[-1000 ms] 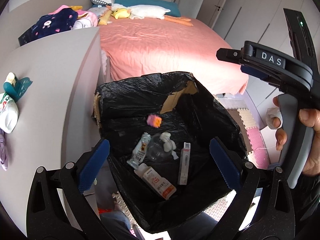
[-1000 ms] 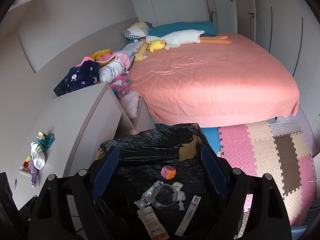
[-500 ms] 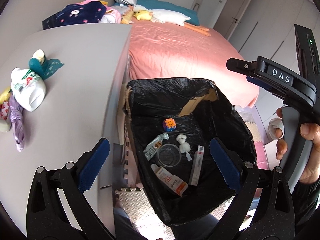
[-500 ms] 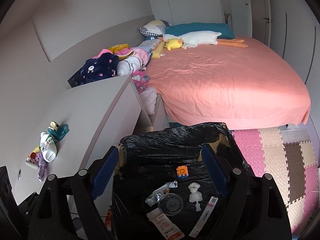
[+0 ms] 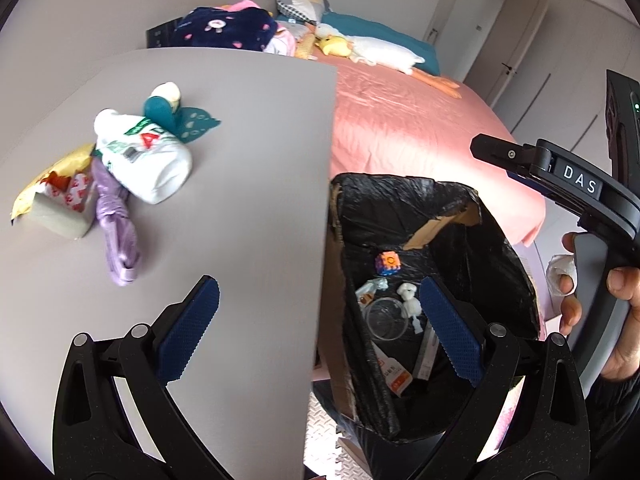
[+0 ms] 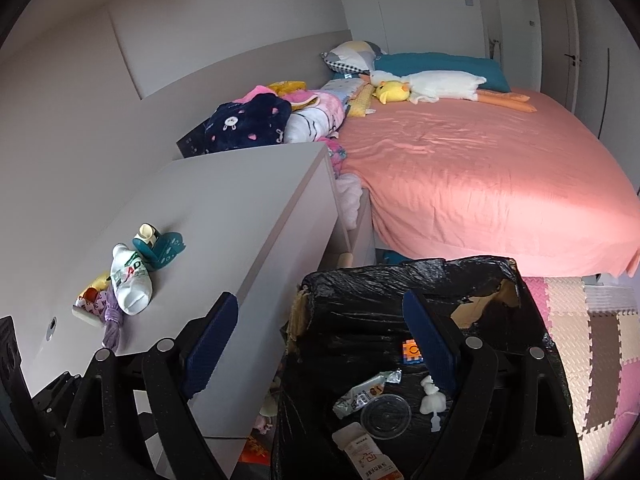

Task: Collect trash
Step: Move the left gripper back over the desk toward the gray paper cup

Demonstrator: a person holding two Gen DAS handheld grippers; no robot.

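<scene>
The pink bed [image 6: 480, 176] fills the far side at 1 o'clock. The grey desk [image 5: 224, 184] has lots of bare top, and its long edge runs right beside the black-lined bin [image 5: 404, 208]. On the desk at 10 o'clock lie a white bottle [image 5: 144, 156], a purple bag [image 5: 118, 232] and a yellow wrapper [image 5: 52, 176], well apart from the edge. The left gripper [image 5: 316, 332] and the right gripper [image 6: 320, 344] both stand wide apart and hold nothing.

You can read "DAS" in white letters on the right gripper [image 5: 580, 184]. On the white bottle [image 5: 146, 156] lying on the table [image 5: 248, 184], only "AD" is legible.
</scene>
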